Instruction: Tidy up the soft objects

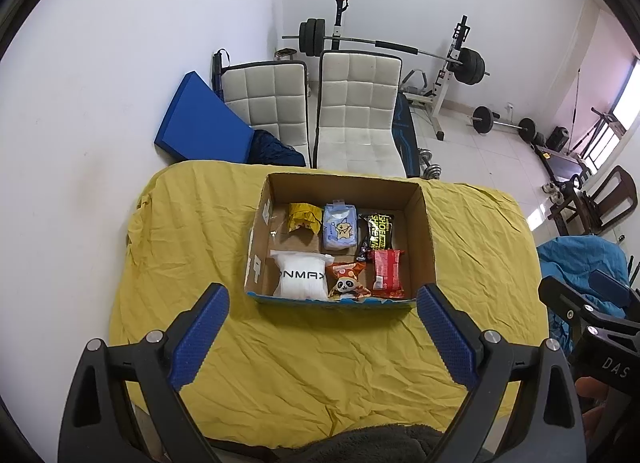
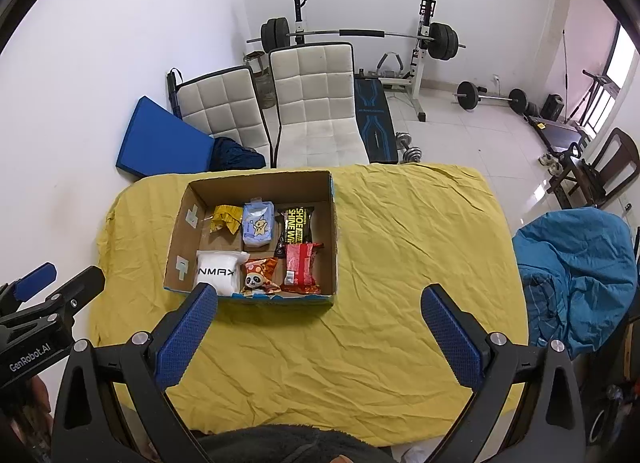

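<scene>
A cardboard box (image 1: pixel 422 231) (image 2: pixel 334 231) stands on the yellow cloth (image 1: pixel 320 363) (image 2: pixel 400 263). Inside lie several soft packets in two rows: a white pouch (image 1: pixel 300 275) (image 2: pixel 218 273), a panda packet (image 1: pixel 346 283) (image 2: pixel 258 277), a red packet (image 1: pixel 387 274) (image 2: pixel 301 269), a yellow packet (image 1: pixel 304 217) (image 2: pixel 224 219), a light blue pack (image 1: pixel 340 229) (image 2: pixel 258 227) and a black shoe-wipes pack (image 1: pixel 376 233) (image 2: pixel 296 225). My left gripper (image 1: pixel 322 303) is open and empty, just in front of the box. My right gripper (image 2: pixel 320 303) is open and empty, at the box's near right corner.
Two white chairs (image 1: pixel 356 111) (image 2: pixel 316 103) stand behind the table. A blue mat (image 1: pixel 200 119) leans on the wall. A barbell rack (image 1: pixel 460 59) and weights stand at the back. A blue cloth heap (image 2: pixel 576 271) lies right of the table.
</scene>
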A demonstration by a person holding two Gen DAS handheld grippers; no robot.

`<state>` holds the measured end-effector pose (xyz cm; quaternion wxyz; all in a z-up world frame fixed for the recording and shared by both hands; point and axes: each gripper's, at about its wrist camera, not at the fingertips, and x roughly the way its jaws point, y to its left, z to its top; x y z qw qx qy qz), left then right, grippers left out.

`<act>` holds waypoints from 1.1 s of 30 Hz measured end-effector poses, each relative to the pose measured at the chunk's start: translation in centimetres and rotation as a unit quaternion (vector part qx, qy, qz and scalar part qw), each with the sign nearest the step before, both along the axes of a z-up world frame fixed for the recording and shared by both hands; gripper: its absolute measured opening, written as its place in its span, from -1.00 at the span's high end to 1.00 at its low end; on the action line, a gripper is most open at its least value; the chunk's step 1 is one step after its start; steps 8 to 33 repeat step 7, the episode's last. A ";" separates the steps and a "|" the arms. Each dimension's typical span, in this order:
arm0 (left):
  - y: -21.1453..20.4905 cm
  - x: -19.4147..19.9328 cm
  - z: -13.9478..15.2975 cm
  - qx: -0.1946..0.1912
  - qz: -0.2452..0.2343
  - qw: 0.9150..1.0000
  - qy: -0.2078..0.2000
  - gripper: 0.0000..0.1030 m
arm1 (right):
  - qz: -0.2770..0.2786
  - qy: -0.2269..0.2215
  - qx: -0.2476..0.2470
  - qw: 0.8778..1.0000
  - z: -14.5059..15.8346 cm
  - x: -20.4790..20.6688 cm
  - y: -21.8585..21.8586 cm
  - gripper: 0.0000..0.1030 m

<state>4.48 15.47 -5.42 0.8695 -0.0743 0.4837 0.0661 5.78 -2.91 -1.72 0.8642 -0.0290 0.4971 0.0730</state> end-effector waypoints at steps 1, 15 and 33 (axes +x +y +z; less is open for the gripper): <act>0.0 0.0 0.0 0.000 0.000 1.000 0.000 -0.87 | 0.001 0.000 0.000 1.000 0.0 0.0 0.0 -1.00; -0.1 -0.1 0.1 -0.002 0.001 1.000 -0.004 -0.87 | -0.001 -0.004 -0.001 1.000 0.0 -0.1 -0.2 -1.00; -0.1 -0.1 0.1 -0.002 0.001 1.000 -0.004 -0.87 | -0.001 -0.004 -0.001 1.000 0.0 -0.1 -0.2 -1.00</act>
